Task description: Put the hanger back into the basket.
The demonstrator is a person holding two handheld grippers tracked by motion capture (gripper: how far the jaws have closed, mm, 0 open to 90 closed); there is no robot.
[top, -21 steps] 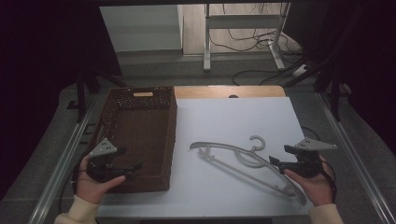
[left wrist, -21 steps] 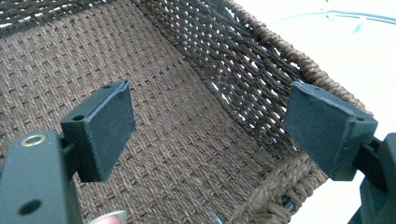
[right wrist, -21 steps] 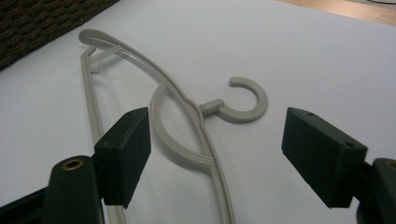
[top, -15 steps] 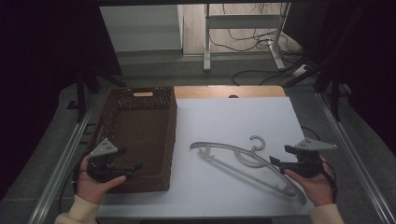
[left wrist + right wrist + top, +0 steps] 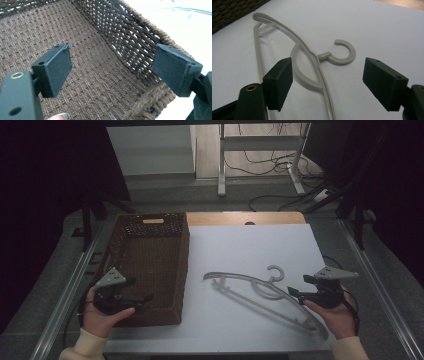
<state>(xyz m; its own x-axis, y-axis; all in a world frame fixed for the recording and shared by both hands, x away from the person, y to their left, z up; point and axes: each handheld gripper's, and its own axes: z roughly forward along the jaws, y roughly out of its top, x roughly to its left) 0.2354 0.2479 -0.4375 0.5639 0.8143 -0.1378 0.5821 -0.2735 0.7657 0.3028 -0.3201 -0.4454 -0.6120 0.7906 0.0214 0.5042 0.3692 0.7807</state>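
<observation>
Your right gripper (image 5: 296, 293) hangs with its jaws spread wide and nothing between them, just beside the grey plastic hanger (image 5: 260, 290) that lies flat on the white table (image 5: 260, 245), near the wicker basket (image 5: 150, 265). In the right gripper view the hanger's neck (image 5: 317, 62) sits ahead of the gap, so bring the jaws down astride the neck below the hook (image 5: 342, 53) and close squarely; thin plastic will likely twist if caught off-centre. Your left gripper (image 5: 137, 299) also stands fully open and empty over the basket's near end.
</observation>
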